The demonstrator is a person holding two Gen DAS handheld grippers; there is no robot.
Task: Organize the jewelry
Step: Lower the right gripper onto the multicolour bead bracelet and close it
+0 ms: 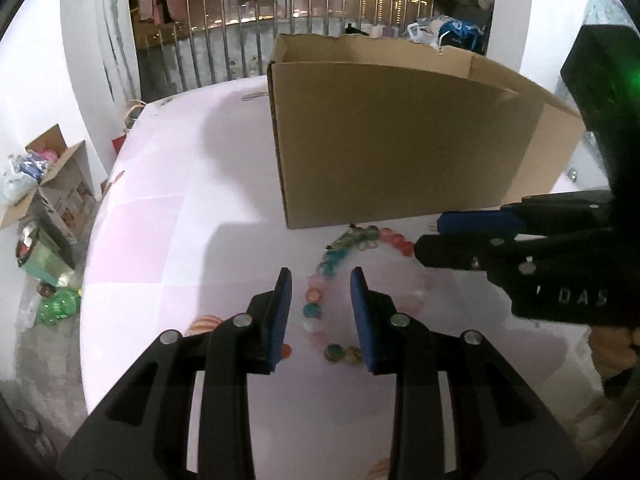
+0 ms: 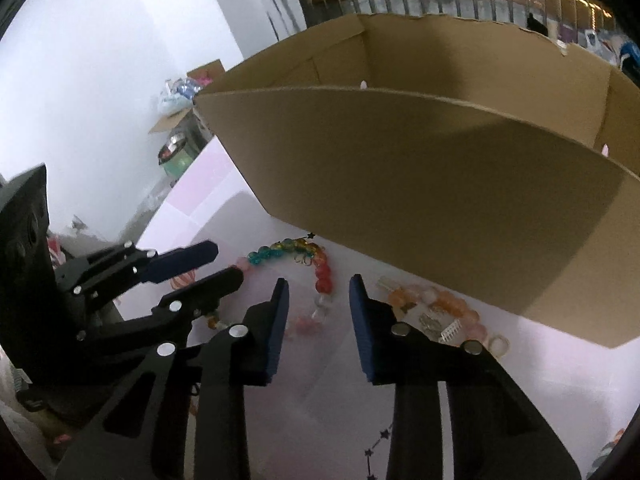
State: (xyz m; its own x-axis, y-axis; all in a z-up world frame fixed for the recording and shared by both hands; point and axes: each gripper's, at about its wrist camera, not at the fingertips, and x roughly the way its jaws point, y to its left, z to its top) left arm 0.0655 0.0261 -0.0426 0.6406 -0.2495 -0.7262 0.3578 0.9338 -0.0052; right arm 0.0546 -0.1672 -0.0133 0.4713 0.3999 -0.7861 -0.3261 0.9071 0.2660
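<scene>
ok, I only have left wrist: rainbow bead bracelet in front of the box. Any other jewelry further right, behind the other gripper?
Observer: Yes. The right wrist view shows an orange bead bracelet lying at the foot of the cardboard box, to the right of the right gripper.
Operator: Anything loose near it?
Observer: A small white comb-like piece and a pale ring lie beside it on the table.
Operator: Anything closer in?
Observer: A dark chain of little stars lies on the table low in that view. Its far end is hidden by the gripper.
</scene>
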